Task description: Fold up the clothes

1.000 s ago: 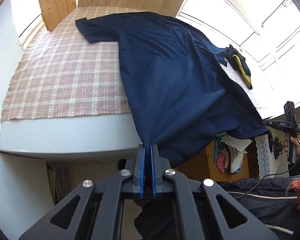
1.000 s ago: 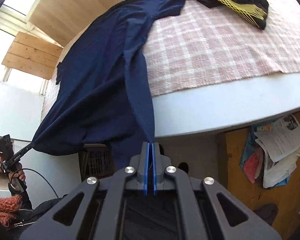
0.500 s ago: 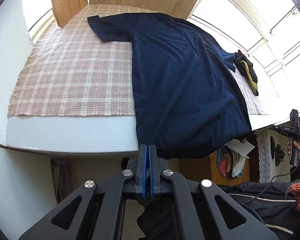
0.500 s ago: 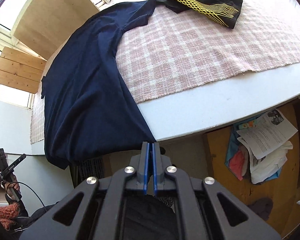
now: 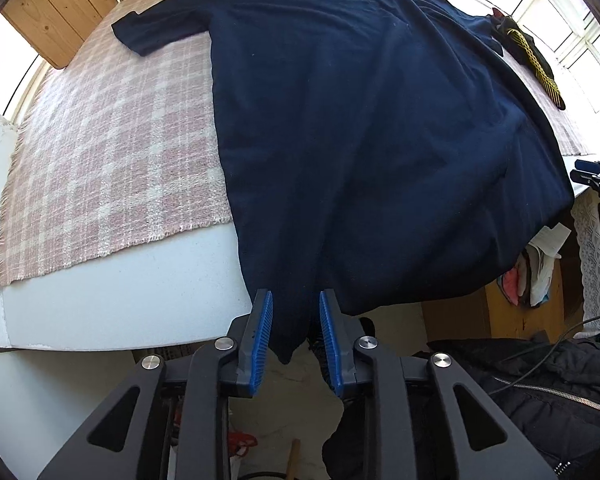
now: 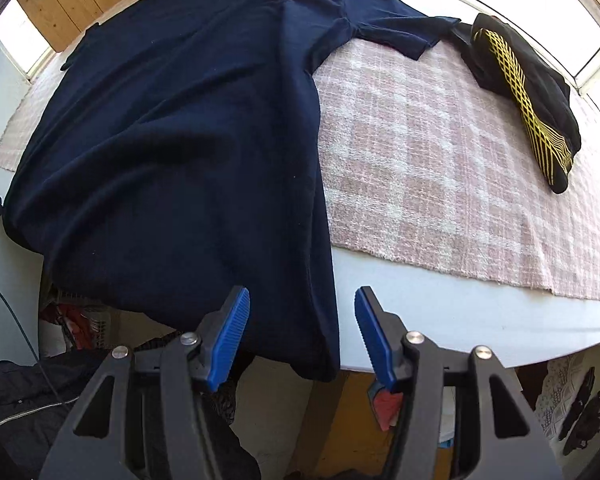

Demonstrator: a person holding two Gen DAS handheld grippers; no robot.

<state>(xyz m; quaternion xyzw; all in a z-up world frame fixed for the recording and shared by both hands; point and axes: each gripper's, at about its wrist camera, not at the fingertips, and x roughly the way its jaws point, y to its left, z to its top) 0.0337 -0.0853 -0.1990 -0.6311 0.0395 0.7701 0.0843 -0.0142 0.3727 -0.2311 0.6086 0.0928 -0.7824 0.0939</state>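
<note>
Both jaws opening, the left gripper (image 5: 292,338) and right gripper (image 6: 302,334) release the hem corners of a navy shirt (image 5: 364,136) whose length runs from the near table edge (image 5: 112,304) toward the far side.

**Setting: lived-in home room, under a sloped roof**

Domestic interior. White tabletop (image 5: 112,300) covered with a pink-and-white checked woven cloth (image 5: 100,168) with frayed edges. Bright windows (image 5: 572,24) run along the far side; bare wooden boards (image 5: 56,12) and angled wood panelling sit beside them. Clothing on the tabletop: a navy T-shirt (image 5: 360,140) and a black-and-yellow garment (image 6: 524,88). Below the tabletop edge, a wooden shelf (image 5: 540,272) stuffed with papers and fabrics, and white lace (image 5: 590,256) hanging down.
</note>
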